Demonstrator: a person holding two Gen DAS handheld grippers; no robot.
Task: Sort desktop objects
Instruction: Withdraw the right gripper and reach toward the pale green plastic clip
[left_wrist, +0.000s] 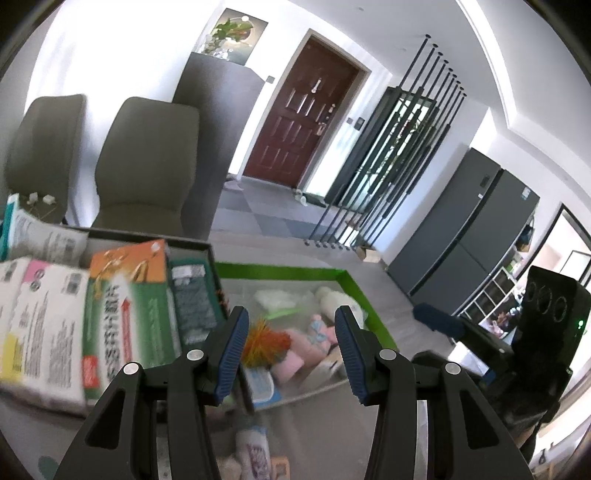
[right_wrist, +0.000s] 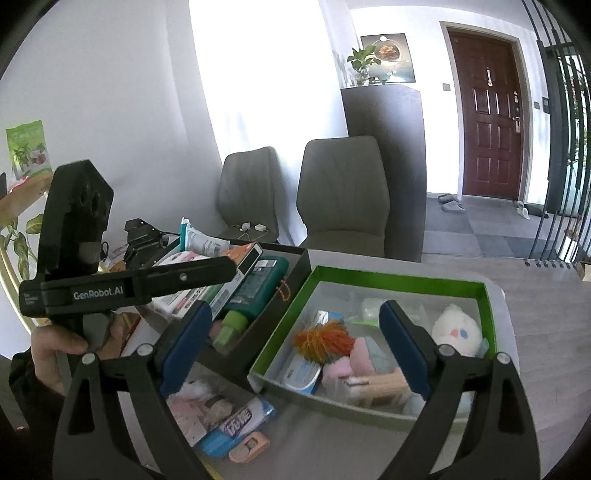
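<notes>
A green-rimmed box (right_wrist: 406, 275) holds toys: an orange spiky ball (right_wrist: 325, 341), a white plush (right_wrist: 456, 330) and a pink doll (right_wrist: 364, 360). A black box (right_wrist: 295, 275) to its left holds medicine cartons (left_wrist: 125, 314) and a teal bottle (right_wrist: 258, 290). A blue tissue pack (right_wrist: 240, 424), a pink packet (right_wrist: 192, 410) and a peach item (right_wrist: 249, 448) lie on the table in front of the boxes. My right gripper (right_wrist: 295, 350) is open and empty above the boxes' front edge. My left gripper (left_wrist: 291, 354) is open and empty above the gap between the boxes; its body (right_wrist: 110, 288) shows in the right wrist view.
The grey table (right_wrist: 535, 332) carries both boxes. Two grey chairs (right_wrist: 343, 192) stand behind it. A dark cabinet (right_wrist: 384, 147), a brown door (right_wrist: 487, 114) and a black slatted divider (left_wrist: 388, 155) are farther back. A grey fridge (left_wrist: 461, 240) stands at the right.
</notes>
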